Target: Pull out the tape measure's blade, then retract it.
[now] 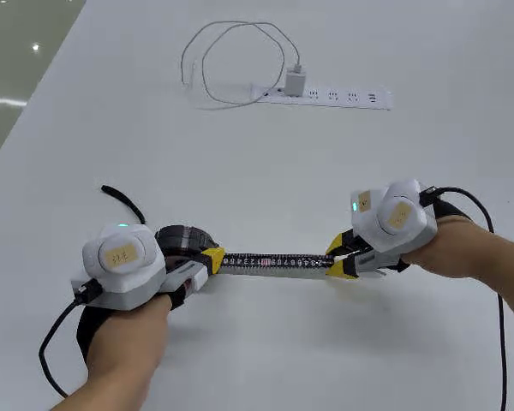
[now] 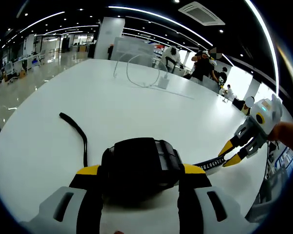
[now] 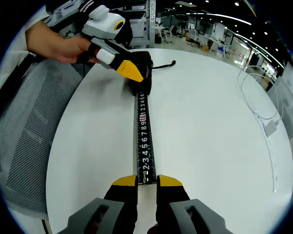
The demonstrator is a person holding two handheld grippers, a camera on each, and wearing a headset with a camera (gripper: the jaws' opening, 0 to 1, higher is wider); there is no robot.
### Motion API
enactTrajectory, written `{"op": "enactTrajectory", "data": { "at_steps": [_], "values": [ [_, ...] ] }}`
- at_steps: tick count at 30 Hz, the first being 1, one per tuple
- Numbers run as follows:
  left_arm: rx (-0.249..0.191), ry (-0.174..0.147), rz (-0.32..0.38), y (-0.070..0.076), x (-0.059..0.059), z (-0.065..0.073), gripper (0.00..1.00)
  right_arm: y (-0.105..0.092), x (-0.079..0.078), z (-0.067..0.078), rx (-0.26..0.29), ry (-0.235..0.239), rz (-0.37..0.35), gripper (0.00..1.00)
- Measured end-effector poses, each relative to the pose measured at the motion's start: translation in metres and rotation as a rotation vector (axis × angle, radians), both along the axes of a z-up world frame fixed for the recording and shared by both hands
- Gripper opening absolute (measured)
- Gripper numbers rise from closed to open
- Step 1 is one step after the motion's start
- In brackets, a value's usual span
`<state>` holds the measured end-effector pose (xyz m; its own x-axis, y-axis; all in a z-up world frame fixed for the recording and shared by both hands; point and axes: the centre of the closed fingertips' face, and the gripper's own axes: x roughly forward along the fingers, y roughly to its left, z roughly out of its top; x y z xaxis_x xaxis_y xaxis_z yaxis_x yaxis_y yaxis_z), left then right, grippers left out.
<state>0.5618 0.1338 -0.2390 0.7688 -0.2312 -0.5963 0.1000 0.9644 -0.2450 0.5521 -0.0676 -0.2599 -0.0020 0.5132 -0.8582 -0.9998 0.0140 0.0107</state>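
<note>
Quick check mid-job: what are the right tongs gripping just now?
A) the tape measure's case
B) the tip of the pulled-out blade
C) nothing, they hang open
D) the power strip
B: in the right gripper view the right tongs are closed on the low-number end of the blade, while the left tongs hold the case.

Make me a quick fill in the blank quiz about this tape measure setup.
The left tongs hold the tape measure's ____ case.
The right tongs pinch the tip of its ____, pulled out across the table.
A charger sits plugged into the ____ strip.
Missing words: black, blade, power.
</note>
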Motion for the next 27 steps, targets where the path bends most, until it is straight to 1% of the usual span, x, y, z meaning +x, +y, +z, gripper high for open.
{"op": "enactTrajectory", "data": {
  "at_steps": [19,27],
  "values": [
    [-0.012,0.000,0.004,0.000,0.000,0.000,0.58,0.023,-0.001,-0.001,0.030,0.013,0.001,0.09],
    [-0.019,-0.003,0.008,0.000,0.000,0.000,0.58,0.037,-0.003,-0.004,0.051,0.020,0.000,0.10]
  ]
}}
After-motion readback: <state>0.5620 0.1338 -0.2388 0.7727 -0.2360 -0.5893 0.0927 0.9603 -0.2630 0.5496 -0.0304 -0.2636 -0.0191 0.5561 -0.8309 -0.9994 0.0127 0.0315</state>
